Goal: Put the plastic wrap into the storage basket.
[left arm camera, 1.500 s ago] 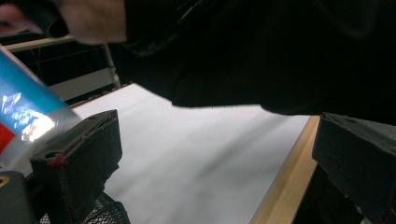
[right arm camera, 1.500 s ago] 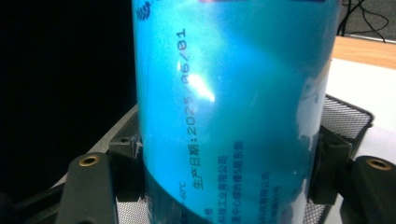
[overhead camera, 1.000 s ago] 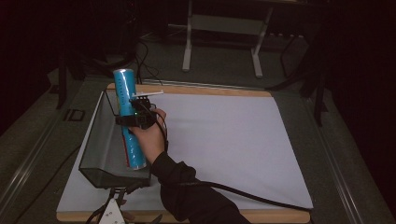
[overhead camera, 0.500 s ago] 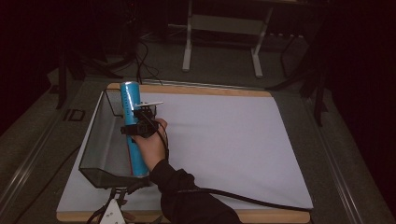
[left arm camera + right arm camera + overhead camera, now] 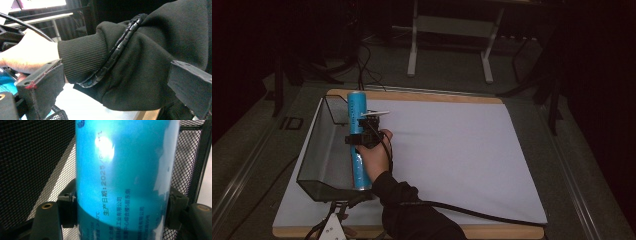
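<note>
Over the black mesh basket (image 5: 319,150), at the left side of the white sheet (image 5: 452,150) that covers the bench (image 5: 422,95), the right gripper (image 5: 360,131) holds a long blue can (image 5: 358,160). The can lies nearly level along the basket's right wall, one end near the basket's far corner and the other near its near corner. Whether it already rests on the basket's rim or hangs just above it cannot be told from the high view.

Seen from the right gripper view, the blue can (image 5: 125,177) stands lengthwise up the middle, with printed dark characters and a date on its side. The right gripper's fingers (image 5: 66,207) press on both flanks of the can, one pad on each side, so the grip is closed on it. Behind the can, the basket's mesh (image 5: 32,157) shows on both sides, with a strip of the white sheet between.

Near the basket's near corner, at the bench's front edge, the left gripper (image 5: 332,227) shows partly in the high view. From the left gripper view, its fingers (image 5: 42,87) stand well apart with nothing pressed between them. Beyond them lies the person's dark sleeve (image 5: 140,65) with a black cable (image 5: 117,50) running over it, and the right hand (image 5: 30,55) beside the sleeve's ribbed cuff.
</note>
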The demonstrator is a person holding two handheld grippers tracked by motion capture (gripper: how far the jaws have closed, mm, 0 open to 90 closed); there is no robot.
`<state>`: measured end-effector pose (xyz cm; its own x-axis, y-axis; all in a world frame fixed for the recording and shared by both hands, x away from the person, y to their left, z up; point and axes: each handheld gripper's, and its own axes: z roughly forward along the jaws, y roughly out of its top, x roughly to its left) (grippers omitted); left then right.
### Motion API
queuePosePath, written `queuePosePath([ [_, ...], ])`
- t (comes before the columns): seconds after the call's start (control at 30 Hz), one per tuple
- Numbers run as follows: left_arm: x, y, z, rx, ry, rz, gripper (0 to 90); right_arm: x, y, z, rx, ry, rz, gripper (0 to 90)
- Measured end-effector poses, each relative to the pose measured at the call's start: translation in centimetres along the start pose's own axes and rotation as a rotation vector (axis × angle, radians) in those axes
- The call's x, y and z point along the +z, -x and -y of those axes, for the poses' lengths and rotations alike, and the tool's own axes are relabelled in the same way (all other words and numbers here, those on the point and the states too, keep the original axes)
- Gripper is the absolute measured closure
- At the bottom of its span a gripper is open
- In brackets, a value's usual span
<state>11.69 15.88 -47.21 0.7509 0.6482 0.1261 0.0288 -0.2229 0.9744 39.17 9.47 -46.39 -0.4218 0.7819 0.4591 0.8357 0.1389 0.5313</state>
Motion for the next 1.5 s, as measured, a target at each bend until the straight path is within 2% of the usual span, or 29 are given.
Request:
queuePosePath([
  [0.17,0.0,0.0,0.0,0.0,-0.001,0.0,2.3,0.9,0.2,0.0,-0.016,-0.018,0.033,29.9],
  [0.37,0.0,0.0,0.0,-0.002,-0.002,0.001,2.3,1.4,0.5,0.1,-0.013,-0.021,0.04,29.4],
  [0.43,0.1,0.0,0.0,-0.001,-0.004,0.003,2.3,1.5,0.4,0.3,-0.033,-0.011,0.051,28.9],
  [0.6,0.1,0.0,0.0,0.001,-0.006,0.004,2.3,1.5,0.4,0.3,-0.043,-0.012,0.049,28.1],
  [0.77,0.1,0.0,0.0,0.0,-0.009,0.006,2.3,1.5,0.4,0.1,-0.083,-0.013,0.053,25.7],
  [0.83,0.1,0.0,0.0,0.001,-0.008,0.006,2.3,1.3,0.1,0.0,-0.125,-0.003,0.059,19.6],
  [0.87,0.1,0.0,0.0,0.0,-0.009,0.006,2.3,1.3,0.1,0.0,-0.125,-0.003,0.059,19.6],
  [0.97,0.1,0.0,0.0,0.001,-0.011,0.007,2.3,0.9,-0.1,-0.3,-0.154,-0.002,0.056,16.8],
  [1.0,0.1,0.0,0.0,0.003,-0.011,0.006,2.3,0.5,-0.2,-0.5,-0.188,-0.001,0.063,15.6],
  [1.07,0.1,0.0,0.0,0.003,-0.011,0.007,2.3,0.5,-0.2,-0.5,-0.188,-0.001,0.063,15.6],
  [1.1,0.1,0.0,0.1,0.002,-0.011,0.007,2.3,-0.5,-0.3,-0.9,-0.227,0.018,0.069,14.9],
  [1.17,0.2,0.0,0.1,-0.001,-0.011,0.008,2.3,-1.3,-0.5,-1.1,-0.248,0.029,0.065,14.9],
  [1.27,0.2,0.0,0.1,0.001,-0.012,0.01,2.3,-2.3,-0.7,-1.2,-0.313,0.037,0.075,14.0],
  [1.4,0.3,0.1,0.1,0.004,-0.018,0.009,2.3,-3.4,-0.3,-1.2,-0.341,0.048,0.062,13.6],
  [1.5,0.4,0.1,0.1,0.006,-0.022,0.009,2.3,-5.0,0.6,-1.1,-0.357,0.054,0.044,13.5],
])
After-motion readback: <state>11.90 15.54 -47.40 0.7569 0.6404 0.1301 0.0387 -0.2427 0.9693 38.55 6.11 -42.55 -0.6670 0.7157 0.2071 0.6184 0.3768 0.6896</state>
